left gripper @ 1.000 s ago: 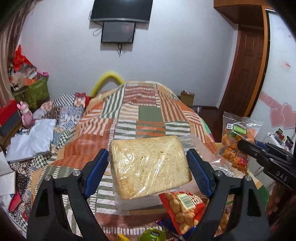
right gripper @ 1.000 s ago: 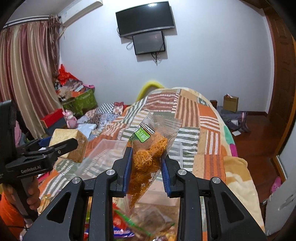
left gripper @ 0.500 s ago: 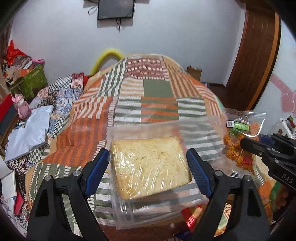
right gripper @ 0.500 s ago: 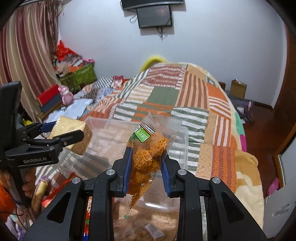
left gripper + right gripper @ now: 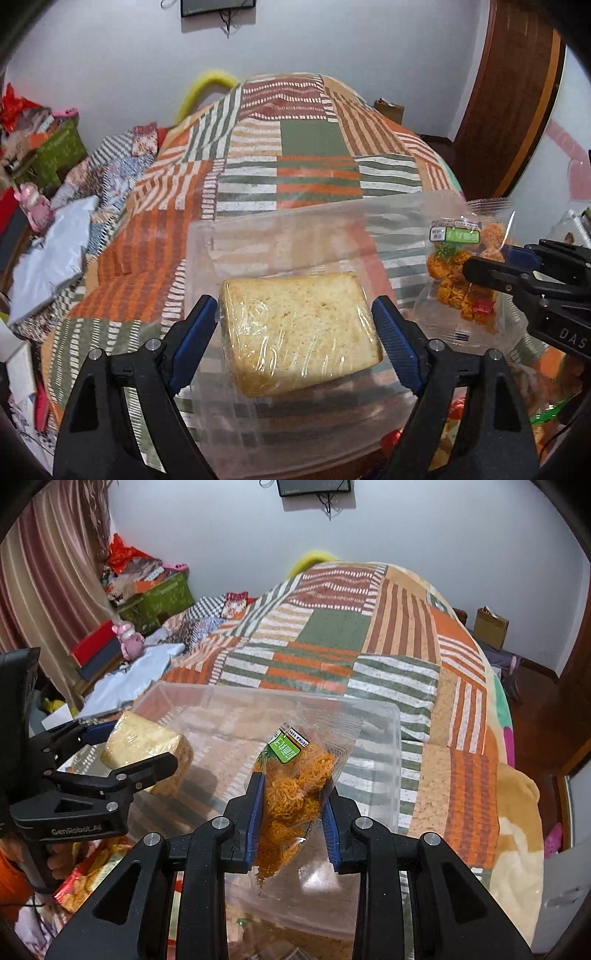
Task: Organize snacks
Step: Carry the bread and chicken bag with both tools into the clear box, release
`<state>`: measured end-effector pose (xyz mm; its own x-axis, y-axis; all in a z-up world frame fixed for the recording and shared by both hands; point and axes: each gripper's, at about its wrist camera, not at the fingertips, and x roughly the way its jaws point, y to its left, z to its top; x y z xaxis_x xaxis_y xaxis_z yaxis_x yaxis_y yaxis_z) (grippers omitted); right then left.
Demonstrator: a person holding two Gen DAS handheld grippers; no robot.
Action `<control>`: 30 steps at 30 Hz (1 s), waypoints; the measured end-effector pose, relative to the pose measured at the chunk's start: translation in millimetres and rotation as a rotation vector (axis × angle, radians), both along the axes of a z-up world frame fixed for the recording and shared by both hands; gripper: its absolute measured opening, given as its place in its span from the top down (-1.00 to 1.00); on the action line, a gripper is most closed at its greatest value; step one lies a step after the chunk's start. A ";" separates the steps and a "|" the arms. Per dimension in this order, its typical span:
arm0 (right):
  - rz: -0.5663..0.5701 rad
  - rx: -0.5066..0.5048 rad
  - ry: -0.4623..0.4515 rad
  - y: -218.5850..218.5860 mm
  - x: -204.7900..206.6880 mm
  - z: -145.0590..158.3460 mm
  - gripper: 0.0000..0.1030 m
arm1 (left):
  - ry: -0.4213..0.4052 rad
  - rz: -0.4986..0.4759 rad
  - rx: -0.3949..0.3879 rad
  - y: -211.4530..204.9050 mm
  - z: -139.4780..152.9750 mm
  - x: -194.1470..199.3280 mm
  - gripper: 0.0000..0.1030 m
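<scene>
Both claws have come down and tipped forward over the clear plastic bin (image 5: 380, 760) since a second ago, so the wall television has slid almost out of the top of each view and the bin now fills the foreground on the patchwork quilt (image 5: 314, 147).

The left claw (image 5: 295, 328) is spread wide and clamped on a wrapped block of dried noodles (image 5: 299, 328), held over the bin's left side. The right claw (image 5: 293, 812) is nearly together, pinching a clear bag of orange fried noodle snacks (image 5: 299, 786) over the middle of the bin.

What could go wrong, to my eye: the wrapped block is slick with film and held only at its two ends, so it might twist or slide out early and land on the rim. The bag is gripped through loose, crumbly contents; a hard squeeze could crush them, and its free top could catch the far wall. With both claws over one bin, they could knock together.

The right wrist view shows the bin's whole far rim, the person's hand (image 5: 62, 853) under the left claw, and loose snack packets (image 5: 88, 878) beside the bin. The left wrist view shows the block's broad face and how its ends meet the blue pads (image 5: 194, 332).
</scene>
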<state>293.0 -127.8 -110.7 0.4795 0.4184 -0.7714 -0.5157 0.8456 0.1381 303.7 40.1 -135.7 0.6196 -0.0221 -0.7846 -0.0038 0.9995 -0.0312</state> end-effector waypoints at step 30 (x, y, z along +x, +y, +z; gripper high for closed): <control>-0.033 0.014 -0.194 -25.8 -75.3 60.5 -0.10 | -0.164 -0.010 -0.019 12.9 70.6 -87.3 -0.87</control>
<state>217.7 -153.6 -50.2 0.6322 0.4103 -0.6573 -0.5060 0.8610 0.0508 216.4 53.0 -65.1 0.7389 -0.0432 -0.6724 0.0131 0.9987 -0.0497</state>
